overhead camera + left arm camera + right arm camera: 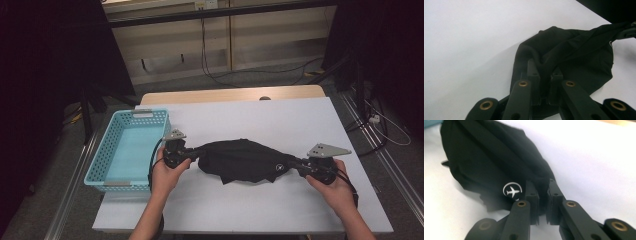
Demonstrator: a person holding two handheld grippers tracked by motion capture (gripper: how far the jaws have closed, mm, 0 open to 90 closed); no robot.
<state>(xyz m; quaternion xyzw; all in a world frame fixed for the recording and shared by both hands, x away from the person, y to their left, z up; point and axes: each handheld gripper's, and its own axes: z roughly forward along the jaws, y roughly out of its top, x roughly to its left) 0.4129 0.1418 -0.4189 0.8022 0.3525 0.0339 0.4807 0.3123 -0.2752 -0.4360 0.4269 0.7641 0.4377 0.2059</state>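
I have the left gripper (192,152) pinched on one end of the black cloth (242,160), the fabric bunched tight between its jaws. My right gripper (299,164) is clamped on the opposite end the same way, just beside a small white aeroplane logo (512,190) printed on the fabric. Between the two grippers the cloth hangs in a loose band, its middle sagging onto the white worktop (280,120) and its lower edge ragged with folds. In the left gripper view the cloth runs away from the jaws in long creases toward the other gripper. Beyond my left gripper, on its outer side, sits a light blue basket (107,150) on the worktop, close to but apart from the cloth.
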